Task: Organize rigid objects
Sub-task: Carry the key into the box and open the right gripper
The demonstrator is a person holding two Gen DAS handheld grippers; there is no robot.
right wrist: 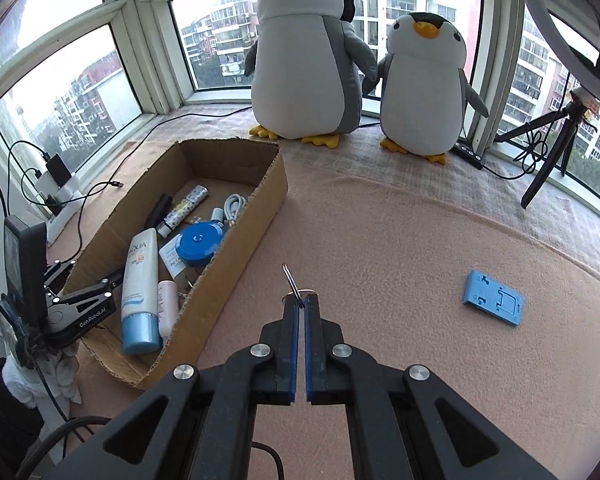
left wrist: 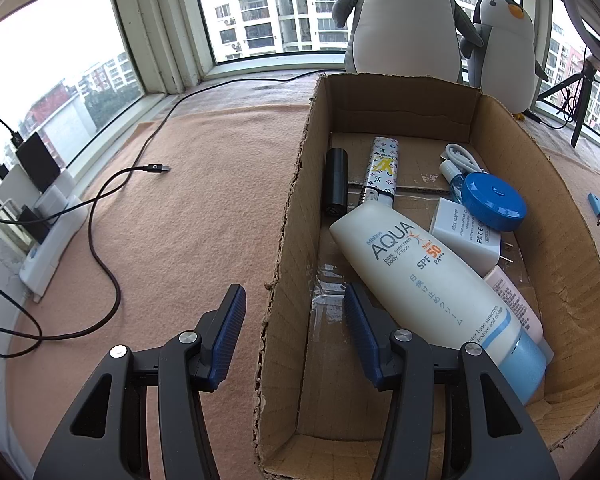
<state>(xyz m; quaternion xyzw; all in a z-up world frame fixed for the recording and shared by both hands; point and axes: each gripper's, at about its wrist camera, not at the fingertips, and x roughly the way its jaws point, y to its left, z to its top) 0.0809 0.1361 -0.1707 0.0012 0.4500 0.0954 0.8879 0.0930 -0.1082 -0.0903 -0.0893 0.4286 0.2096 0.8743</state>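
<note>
My right gripper (right wrist: 301, 300) is shut on small metal tweezers (right wrist: 290, 282), whose thin tips stick up past the pads above the pink cloth. A blue phone stand (right wrist: 494, 298) lies flat on the cloth to the right. The cardboard box (left wrist: 288, 216) holds a white sunscreen bottle (left wrist: 424, 276), a black cylinder (left wrist: 336, 186), a patterned tube (left wrist: 382, 168), a blue round case (left wrist: 494, 200), a white adapter (left wrist: 466, 240) and a white cable (left wrist: 462, 156). My left gripper (left wrist: 294, 292) is open and straddles the box's left wall, one finger inside and one outside, with no pad pressing on it.
Two plush penguins (right wrist: 308, 60) stand at the window behind the box. A black cable (left wrist: 112, 208) trails over the cloth on the left to a power strip (left wrist: 52, 236). A tripod (right wrist: 548, 148) stands at the far right.
</note>
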